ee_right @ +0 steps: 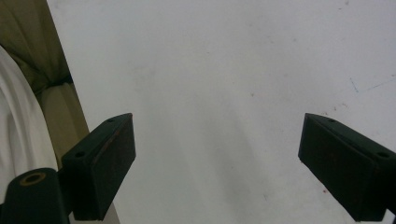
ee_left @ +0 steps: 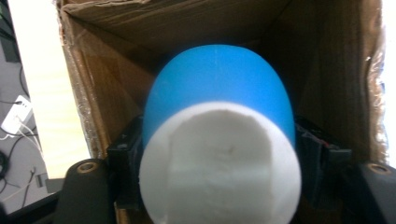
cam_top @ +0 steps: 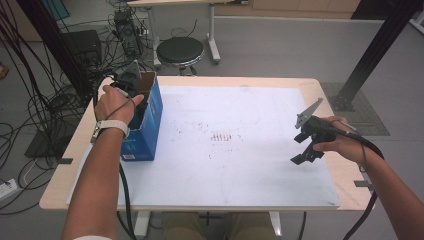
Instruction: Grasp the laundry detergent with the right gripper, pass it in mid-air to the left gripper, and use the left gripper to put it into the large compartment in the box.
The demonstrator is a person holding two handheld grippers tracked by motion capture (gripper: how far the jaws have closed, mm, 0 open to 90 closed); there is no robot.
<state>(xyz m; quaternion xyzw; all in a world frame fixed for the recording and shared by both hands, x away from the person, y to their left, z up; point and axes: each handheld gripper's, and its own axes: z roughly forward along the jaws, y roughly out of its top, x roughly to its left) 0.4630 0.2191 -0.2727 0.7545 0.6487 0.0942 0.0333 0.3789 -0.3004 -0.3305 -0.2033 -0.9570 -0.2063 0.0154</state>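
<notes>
My left hand-held gripper [cam_top: 134, 90] is down inside the cardboard box [cam_top: 150, 120], jaws either side of the blue-and-white egg-shaped thing [ee_left: 219, 140], so it drops in the box; can't tell if the pads press it. Right hand-held gripper [cam_top: 305, 147] waits open, well right of the box.

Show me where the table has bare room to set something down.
The white mat is bare from the blue box across to the right gripper, near edge to far edge. It is crowded only at the left, where the left gripper reaches into the box.
</notes>
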